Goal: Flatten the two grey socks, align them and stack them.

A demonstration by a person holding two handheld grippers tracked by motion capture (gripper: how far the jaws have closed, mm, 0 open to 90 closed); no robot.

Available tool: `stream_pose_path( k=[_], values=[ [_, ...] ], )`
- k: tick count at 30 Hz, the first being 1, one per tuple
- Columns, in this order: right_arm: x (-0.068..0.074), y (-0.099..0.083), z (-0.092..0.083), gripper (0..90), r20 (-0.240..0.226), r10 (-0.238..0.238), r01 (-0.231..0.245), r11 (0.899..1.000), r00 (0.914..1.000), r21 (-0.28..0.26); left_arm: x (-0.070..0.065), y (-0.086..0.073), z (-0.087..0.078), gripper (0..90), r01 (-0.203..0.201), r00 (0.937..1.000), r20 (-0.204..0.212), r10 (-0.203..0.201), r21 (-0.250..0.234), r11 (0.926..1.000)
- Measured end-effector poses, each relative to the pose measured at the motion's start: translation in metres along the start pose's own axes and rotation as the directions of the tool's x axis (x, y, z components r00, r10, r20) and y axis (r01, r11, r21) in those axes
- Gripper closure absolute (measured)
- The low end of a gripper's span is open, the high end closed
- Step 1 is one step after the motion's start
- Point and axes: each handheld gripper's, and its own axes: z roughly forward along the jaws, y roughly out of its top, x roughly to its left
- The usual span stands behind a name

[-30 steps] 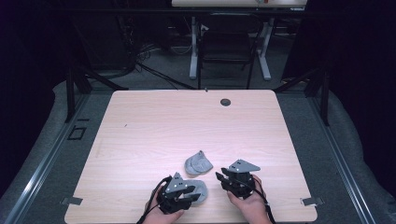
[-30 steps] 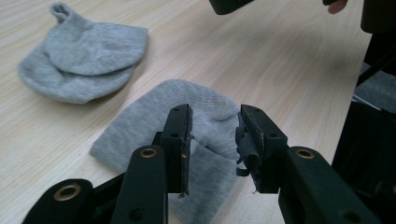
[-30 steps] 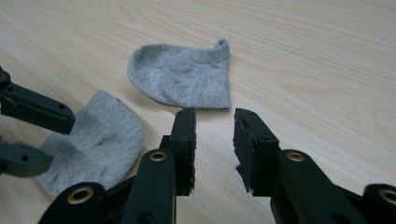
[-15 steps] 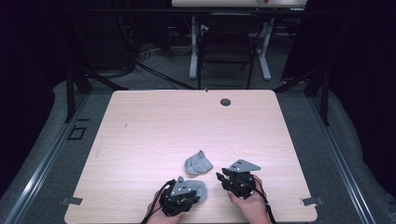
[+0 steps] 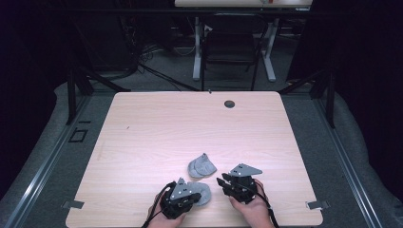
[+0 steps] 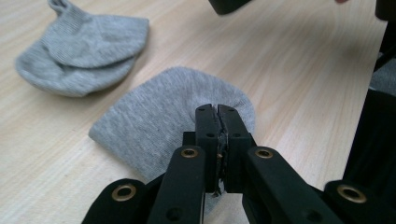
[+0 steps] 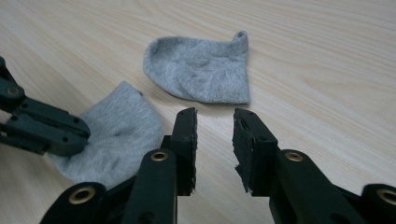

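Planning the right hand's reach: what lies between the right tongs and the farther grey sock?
Only bare wood of the table. In the right gripper view, the open right tongs point at the folded grey sock with nothing between.

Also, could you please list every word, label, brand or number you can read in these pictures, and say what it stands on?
None: no readable text anywhere.
The nearer grey sock, the farther grey sock, the table and the black tongs, left and right, carry no print.
A small red mark on the far desk is too small to read.
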Motion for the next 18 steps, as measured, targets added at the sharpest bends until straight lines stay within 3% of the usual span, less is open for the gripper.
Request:
stream_pose_path(
  k=[5,8,14,18],
  values=[
    [0.004,-0.001,0.002,78.0,-0.021,-0.007,0.008,0.999,0.9997,0.034,0.007,0.003,-0.010,88.9,0.027,0.9996,-0.009,-0.027,-0.045,0.9986],
    [0.011,-0.002,0.007,85.4,-0.083,-0.006,0.011,0.998,0.9966,0.063,0.010,0.003,-0.014,89.0,0.042,0.9990,-0.014,-0.043,-0.057,0.9975],
    [0.025,-0.002,0.018,89.2,-0.136,-0.056,0.071,0.991,0.9892,0.110,0.010,0.003,-0.015,89.0,0.044,0.9990,-0.004,-0.044,-0.068,0.9967],
    [0.029,-0.004,0.024,89.4,-0.149,-0.050,0.068,0.991,0.9875,0.115,0.011,0.003,-0.016,89.0,0.040,0.9992,-0.003,-0.041,-0.073,0.9965]
  ],
)
